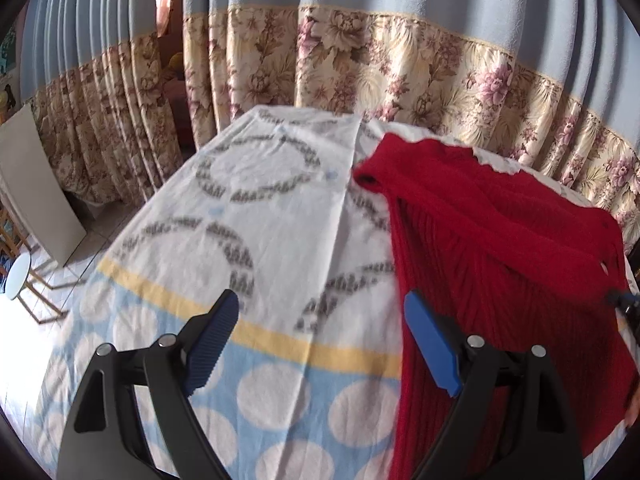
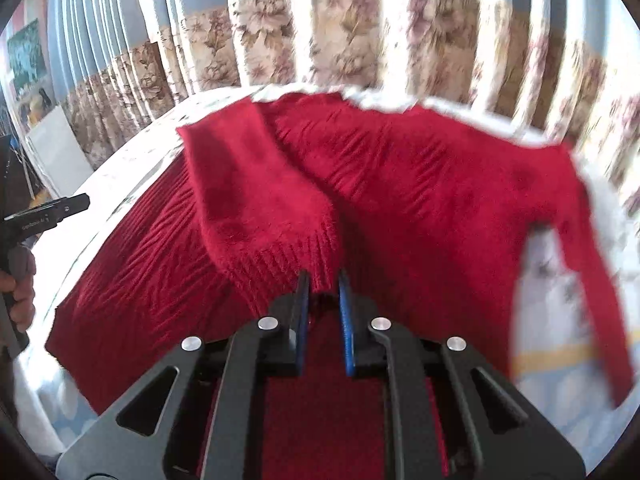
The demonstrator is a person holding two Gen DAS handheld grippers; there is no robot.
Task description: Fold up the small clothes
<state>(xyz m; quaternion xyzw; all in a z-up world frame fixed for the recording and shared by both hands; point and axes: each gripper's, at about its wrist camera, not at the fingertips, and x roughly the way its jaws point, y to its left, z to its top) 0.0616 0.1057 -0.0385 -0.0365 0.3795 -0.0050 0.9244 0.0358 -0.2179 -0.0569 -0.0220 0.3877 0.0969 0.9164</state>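
The red sweater (image 2: 400,184) is being kept spread on the right half of the patterned sheet (image 1: 260,208), its sleeve cuff (image 2: 280,264) being pinched by the right gripper (image 2: 323,280) at the near edge. The left gripper (image 1: 320,320) is being held wide apart and empty just left of the sweater's body, whose ribs are running near to far, so the right one is judged nearer

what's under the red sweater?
Under the red sweater lies the patterned sheet, white with grey rings, blue dotted border. Whatever the sheet covers is hidden.

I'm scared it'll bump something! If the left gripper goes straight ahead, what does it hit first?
Probably the patterned bedsheet: the open left gripper points down at it, with the red sweater just beside.
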